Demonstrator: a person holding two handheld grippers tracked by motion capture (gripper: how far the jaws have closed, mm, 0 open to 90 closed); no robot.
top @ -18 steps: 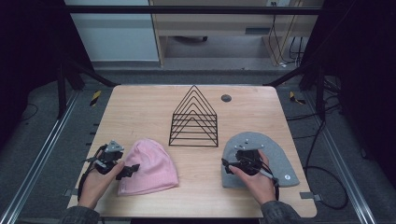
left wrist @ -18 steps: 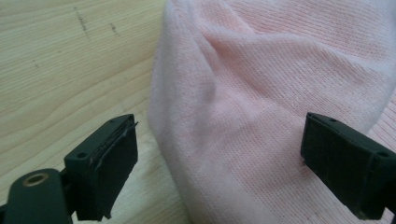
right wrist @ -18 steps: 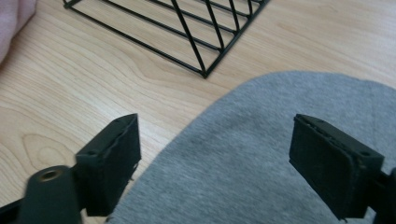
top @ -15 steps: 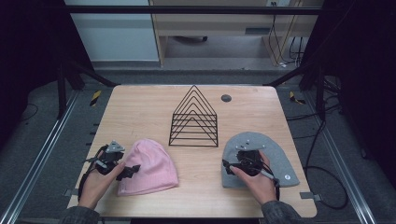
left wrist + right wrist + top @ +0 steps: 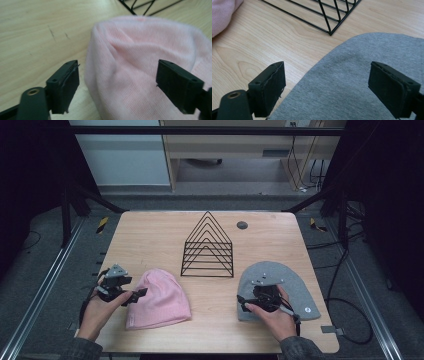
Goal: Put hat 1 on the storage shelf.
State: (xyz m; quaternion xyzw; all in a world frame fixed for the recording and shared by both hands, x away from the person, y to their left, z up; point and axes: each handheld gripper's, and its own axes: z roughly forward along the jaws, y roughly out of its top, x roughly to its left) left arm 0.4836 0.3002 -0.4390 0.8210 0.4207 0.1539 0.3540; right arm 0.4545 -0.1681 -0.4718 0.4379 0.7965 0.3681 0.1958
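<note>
A person stood at the near edge of the wooden counter (image 5: pixel 150 235) with a gripper in each hand. The left gripper (image 5: pixel 131 296) sat low at the left edge of a pink beanie (image 5: pixel 161 298), which lay flat on the counter toward the near left. Seen from the left gripper view, its jaws were spread wide and clamped on nothing: one hung over bare wood just beside the hat's rim, the other over the pink knit (image 5: pixel 140 70). Whether either jaw brushed the cloth I could not tell.

The right gripper (image 5: pixel 247 301) rested at the near left edge of a grey beanie (image 5: pixel 280 275), which lay flat on the near right part of the counter. From the right gripper view its jaws were likewise released and wide apart, one beyond the hat's edge over the wood, the other above the grey fabric (image 5: pixel 342 82), with nothing pinched between them.

Between the two hats and farther back stood a black wire rack (image 5: pixel 207 247), triangular in outline, upright and apart from both. A small dark round disc (image 5: pixel 242 225) sat in the counter beyond the rack, to its right. The two hats lay well apart.
</note>
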